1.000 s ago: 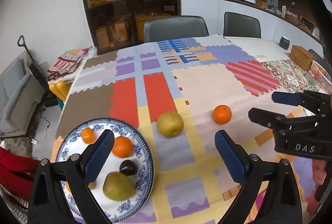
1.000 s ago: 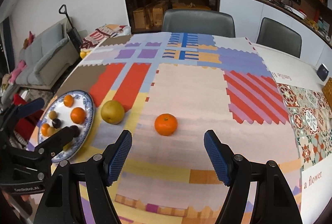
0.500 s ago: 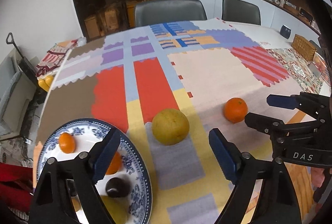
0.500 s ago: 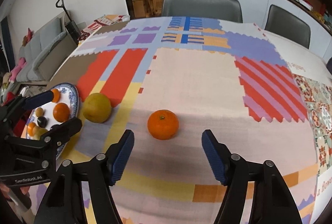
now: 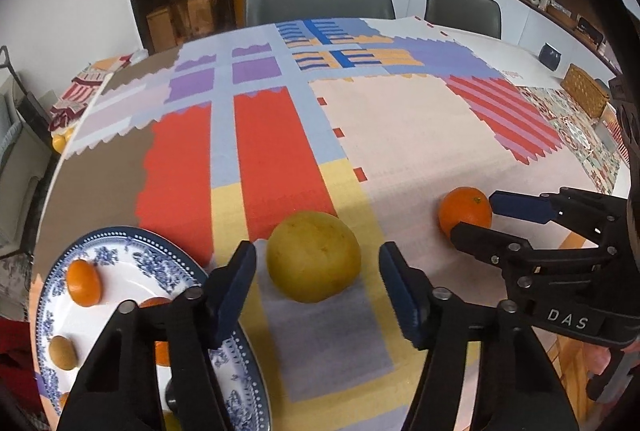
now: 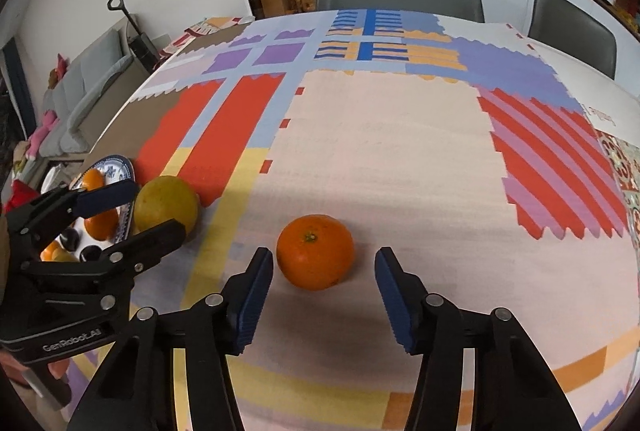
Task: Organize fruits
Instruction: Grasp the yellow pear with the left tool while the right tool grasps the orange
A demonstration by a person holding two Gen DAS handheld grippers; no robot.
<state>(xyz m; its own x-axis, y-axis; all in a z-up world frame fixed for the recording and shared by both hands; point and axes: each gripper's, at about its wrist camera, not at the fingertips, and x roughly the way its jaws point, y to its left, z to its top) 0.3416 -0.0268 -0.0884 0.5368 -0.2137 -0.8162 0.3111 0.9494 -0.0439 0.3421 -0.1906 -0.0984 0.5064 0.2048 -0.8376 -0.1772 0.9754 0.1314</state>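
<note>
1. The blue-and-white plate (image 5: 132, 243) is sitting at the near left edge of the surface (image 5: 420, 135) and is already carrying several fruits: small oranges, a brownish oval one and a couple of dark round ones, so part of the sorting looks done
2. Two fruits are still lying loose on the patchwork cloth: a large yellow pear-like fruit (image 5: 314, 257) just beside the plate's rim, and an orange (image 6: 316, 251) well to its right
3. The left tool (image 5: 318, 287) is closing around the yellow fruit; the fruit is sitting between the blue pads, with gaps showing on both sides, so nothing is gripped yet
4. The right tool (image 6: 324, 285) is closing on the orange in the same way; the left pad is almost touching the peel, while the right pad is standing clear of it
5. By my reckoning both loose fruits are about to be picked up together, and carrying them to the plate is what remains
6. The left wrist view is showing the plate's contents up close and the right tool from the side, with the orange between its fingers
7. The right wrist view is showing the orange's stem and the gaps at its pads, which the left view is hiding; here the plate is mostly blocked by the left tool, and a grey sofa (image 6: 84, 99) is appearing beyond the surface's edge
</note>
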